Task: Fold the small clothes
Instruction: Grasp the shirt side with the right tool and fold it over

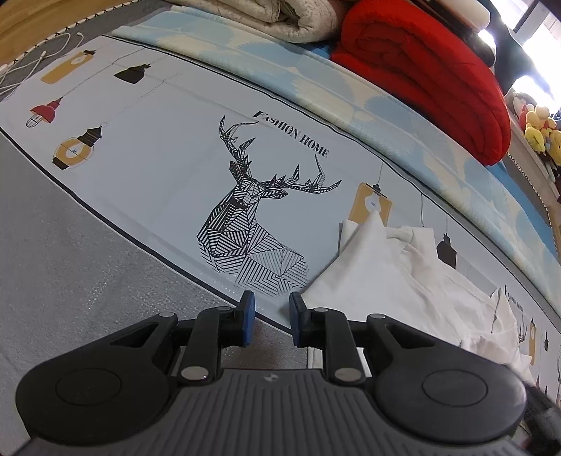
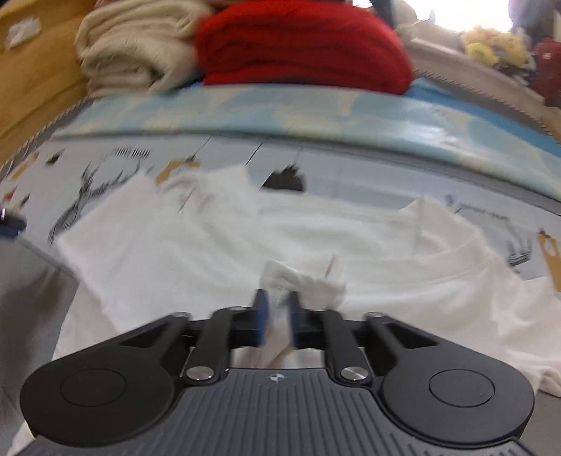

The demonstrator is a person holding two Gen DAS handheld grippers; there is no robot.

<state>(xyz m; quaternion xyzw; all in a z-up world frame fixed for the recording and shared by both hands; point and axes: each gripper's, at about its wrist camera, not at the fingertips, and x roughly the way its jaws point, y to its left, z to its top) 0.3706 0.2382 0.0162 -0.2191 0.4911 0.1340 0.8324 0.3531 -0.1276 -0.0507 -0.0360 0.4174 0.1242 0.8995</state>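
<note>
Bed (image 1: 70, 280) – red blanket (image 1: 420, 77), beige quilt (image 1: 266, 14) at back (window (image 2: 438, 10) glare beyond).

I see a white garment (image 2: 350, 238), a pale grey mat (image 1: 157, 168) with black striped deer print (image 1: 245, 217), and a red blanket (image 1: 431, 73).

Two wrist views, steeply down, sharing white garment (image 1: 403, 277)

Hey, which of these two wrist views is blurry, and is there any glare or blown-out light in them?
Right wrist view: motion-blurred throughout, the white garment and red blanket smeared, window light blown out top right. Left wrist view: sharp, the deer print crisp, glare only at the top right edge, straight lines bowed by the fisheye.
</note>
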